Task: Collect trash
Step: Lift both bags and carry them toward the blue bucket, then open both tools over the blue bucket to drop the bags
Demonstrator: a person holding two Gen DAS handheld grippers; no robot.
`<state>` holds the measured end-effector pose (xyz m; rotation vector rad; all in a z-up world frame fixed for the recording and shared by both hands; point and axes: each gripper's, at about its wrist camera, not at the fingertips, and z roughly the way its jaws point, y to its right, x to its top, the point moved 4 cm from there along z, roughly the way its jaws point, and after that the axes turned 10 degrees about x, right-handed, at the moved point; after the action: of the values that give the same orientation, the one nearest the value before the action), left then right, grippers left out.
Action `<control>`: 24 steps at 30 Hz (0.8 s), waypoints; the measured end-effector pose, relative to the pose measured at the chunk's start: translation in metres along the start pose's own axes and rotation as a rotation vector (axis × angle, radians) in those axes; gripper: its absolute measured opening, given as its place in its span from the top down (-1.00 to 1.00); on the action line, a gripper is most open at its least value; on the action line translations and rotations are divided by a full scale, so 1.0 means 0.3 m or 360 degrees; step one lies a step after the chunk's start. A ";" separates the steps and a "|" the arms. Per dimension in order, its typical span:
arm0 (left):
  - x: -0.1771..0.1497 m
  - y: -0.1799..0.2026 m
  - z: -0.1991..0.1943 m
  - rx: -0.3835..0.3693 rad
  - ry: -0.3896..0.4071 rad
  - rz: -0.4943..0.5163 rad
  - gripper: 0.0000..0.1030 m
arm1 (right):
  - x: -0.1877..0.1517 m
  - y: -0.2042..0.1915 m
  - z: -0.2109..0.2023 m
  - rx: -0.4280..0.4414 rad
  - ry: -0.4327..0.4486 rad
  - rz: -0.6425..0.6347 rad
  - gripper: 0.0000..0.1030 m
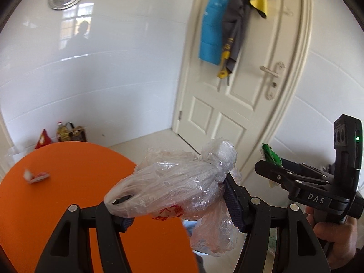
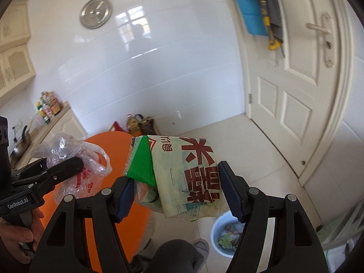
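Observation:
My left gripper (image 1: 179, 201) is shut on a crumpled clear plastic bag (image 1: 173, 186) with red print and holds it in the air over the orange round table (image 1: 68, 182). The bag also shows in the right wrist view (image 2: 75, 159). My right gripper (image 2: 175, 192) is shut on a green and cream food packet (image 2: 188, 170) with red characters, held above the floor. The right gripper and the packet's green edge (image 1: 270, 155) show at the right of the left wrist view. A small wrapper (image 1: 36, 177) lies on the table's far left.
A pale blue trash bin (image 2: 225, 234) with scraps inside stands on the tiled floor below my right gripper. A white door (image 1: 248, 79) with hanging cloths is ahead. Bottles and a bag (image 1: 68, 133) sit by the wall. A counter (image 2: 45, 122) with jars is at left.

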<state>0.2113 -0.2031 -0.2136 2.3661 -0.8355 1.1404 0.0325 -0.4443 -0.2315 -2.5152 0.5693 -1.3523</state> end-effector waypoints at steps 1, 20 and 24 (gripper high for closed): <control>0.008 0.014 0.023 -0.0021 -0.0020 0.0013 -0.19 | -0.003 0.031 -0.001 -0.0020 -0.0003 0.0025 -0.34; -0.101 0.340 0.659 -0.0152 -0.0721 0.0410 -0.21 | -0.363 0.686 0.179 -0.0137 -0.0247 0.0755 -0.36; -0.140 0.379 0.774 -0.0134 -0.0843 0.0461 -0.25 | -0.450 0.778 0.243 -0.0059 -0.0280 0.0954 -0.41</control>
<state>0.2484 -0.4048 -0.3766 2.5671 -1.4059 0.5453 -0.0271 -0.5933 -0.4601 -2.1856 1.1897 -0.8933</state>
